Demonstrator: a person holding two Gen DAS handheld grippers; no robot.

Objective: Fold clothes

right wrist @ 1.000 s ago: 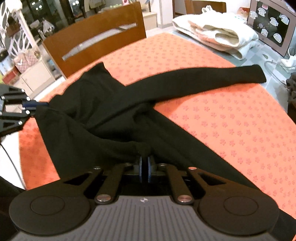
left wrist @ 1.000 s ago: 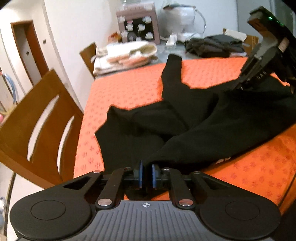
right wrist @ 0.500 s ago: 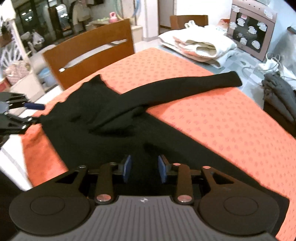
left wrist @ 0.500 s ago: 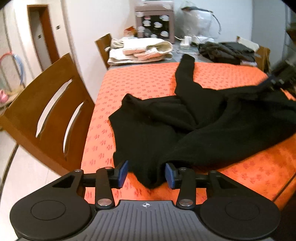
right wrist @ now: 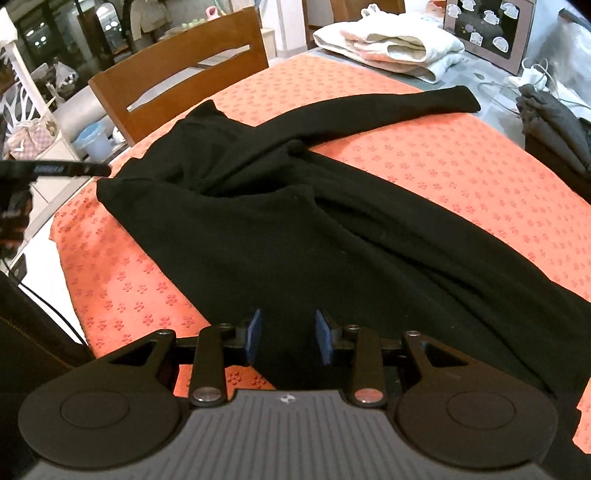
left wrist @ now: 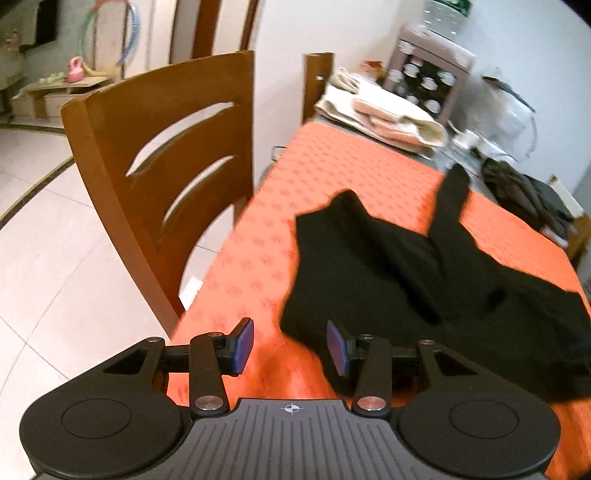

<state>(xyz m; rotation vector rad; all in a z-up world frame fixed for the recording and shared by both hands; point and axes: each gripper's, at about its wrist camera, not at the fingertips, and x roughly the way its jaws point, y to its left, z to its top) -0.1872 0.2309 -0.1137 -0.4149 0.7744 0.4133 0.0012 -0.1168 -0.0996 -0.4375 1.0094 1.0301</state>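
A black long-sleeved garment (left wrist: 388, 266) (right wrist: 295, 229) lies crumpled on the orange tablecloth (left wrist: 332, 166) (right wrist: 461, 177), with one sleeve (right wrist: 388, 107) stretched toward the far side. My left gripper (left wrist: 290, 332) is open over the garment's near left corner; bare cloth shows between its blue pads, and its right pad is over the fabric's edge. My right gripper (right wrist: 288, 321) is open just above the garment's near hem, with fabric below the gap and nothing pinched. The left gripper also shows edge-on as a dark bar (right wrist: 55, 169) at the left edge of the right wrist view.
A wooden chair (left wrist: 159, 177) (right wrist: 177, 81) stands against the table's left side. Folded cream towels (left wrist: 388, 114) (right wrist: 391, 44), a box printed with cups (left wrist: 432, 81) (right wrist: 484, 26) and a pile of dark clothes (left wrist: 528, 195) (right wrist: 554, 125) sit at the far end.
Both grippers were shut on the black garment's edge; both have opened and let it go. The left one has swung left and rolled, and the right one has drawn back.
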